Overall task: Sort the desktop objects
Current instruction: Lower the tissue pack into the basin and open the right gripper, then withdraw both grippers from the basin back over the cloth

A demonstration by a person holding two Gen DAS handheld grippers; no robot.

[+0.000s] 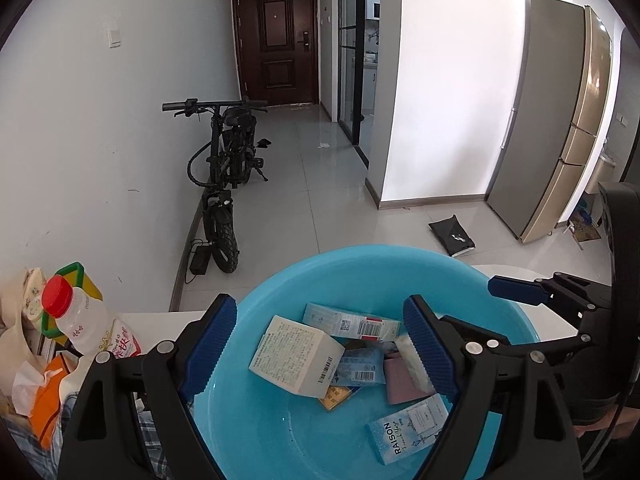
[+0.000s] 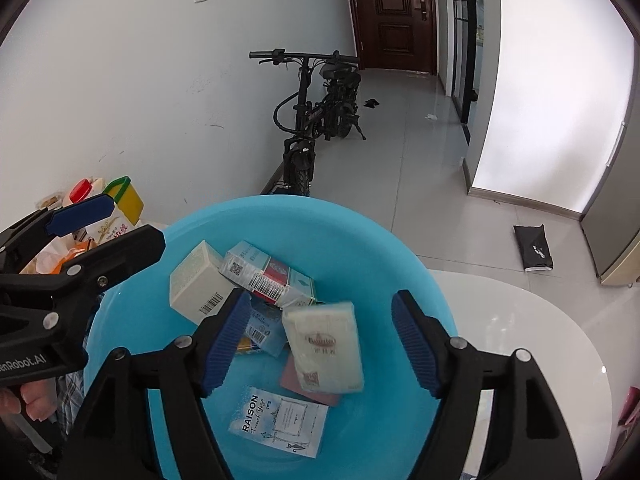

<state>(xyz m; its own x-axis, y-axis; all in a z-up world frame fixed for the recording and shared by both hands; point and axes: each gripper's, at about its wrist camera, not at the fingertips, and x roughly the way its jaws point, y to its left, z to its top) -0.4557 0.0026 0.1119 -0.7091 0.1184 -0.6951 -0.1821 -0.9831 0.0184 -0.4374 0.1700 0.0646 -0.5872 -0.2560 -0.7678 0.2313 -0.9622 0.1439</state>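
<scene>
Left wrist view, left gripper [image 1: 320, 344]: jaws wide, nothing between the pads, hovering over the blue basin [image 1: 280, 432].
Left wrist view, basin contents: cream box [image 1: 296, 356] at centre; RAISON packet [image 1: 408, 426] at 4 o'clock; pink card [image 1: 404, 380] beside the right pad.
Left wrist view, unsorted: bottle with red cap [image 1: 78, 320] at 9 o'clock, outside the basin, on the left gripper's side.
Right wrist view, right gripper [image 2: 320, 340]: jaws parted, pads clear of the tissue pack [image 2: 324, 348] lying between them in the basin, long axis running 12 to 6.
Right wrist view, judgement: tissue pack looks released; next pick probably lies to the left.
</scene>
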